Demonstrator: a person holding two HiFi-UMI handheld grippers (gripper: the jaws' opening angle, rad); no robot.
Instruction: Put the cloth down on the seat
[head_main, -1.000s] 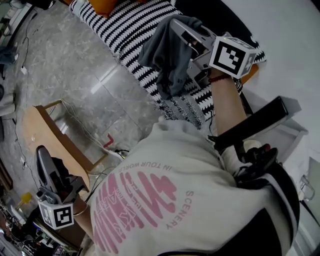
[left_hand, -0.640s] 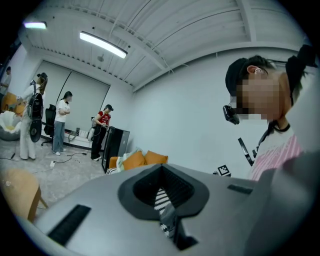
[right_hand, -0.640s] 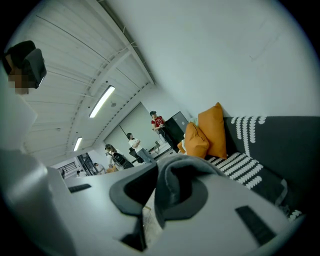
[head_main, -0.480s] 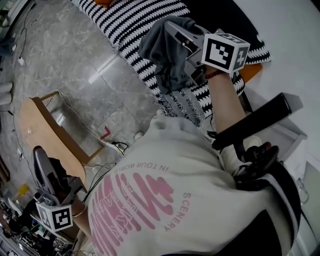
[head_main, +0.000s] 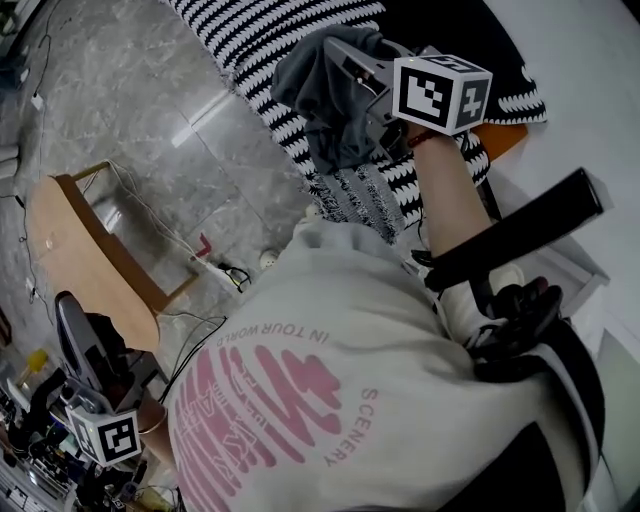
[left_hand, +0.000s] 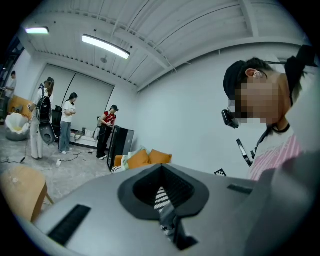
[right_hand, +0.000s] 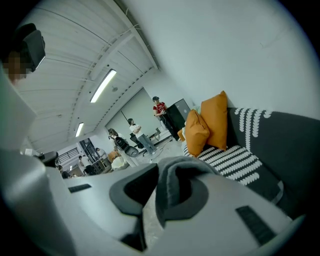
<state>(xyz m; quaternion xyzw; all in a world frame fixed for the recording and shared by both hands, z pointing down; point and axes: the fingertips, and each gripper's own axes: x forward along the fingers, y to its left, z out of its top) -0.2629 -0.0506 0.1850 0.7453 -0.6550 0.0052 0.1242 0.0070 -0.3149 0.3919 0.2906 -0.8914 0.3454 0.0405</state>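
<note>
A dark grey cloth (head_main: 322, 100) hangs bunched from my right gripper (head_main: 350, 60), which is shut on it above the front edge of the black-and-white striped seat (head_main: 262, 35). In the right gripper view a fold of the cloth (right_hand: 172, 185) is pinched between the jaws of the right gripper (right_hand: 162, 202), with the striped seat (right_hand: 232, 157) and orange cushions (right_hand: 210, 122) beyond. My left gripper (head_main: 70, 310) is low at the left beside a wooden stool, away from the cloth. In its own view the left gripper (left_hand: 164, 202) has its jaws together with nothing held.
A wooden stool (head_main: 70, 235) stands on the grey marble floor with cables (head_main: 215, 270) beside it. A black bar (head_main: 520, 225) crosses at the right near a white wall. Several people (left_hand: 67, 122) and a black box (left_hand: 120, 145) stand far across the room.
The right gripper and the hanging cloth have shifted slightly up and left in the head view, staying over the striped seat. The left gripper has sunk a little lower at the left.
</note>
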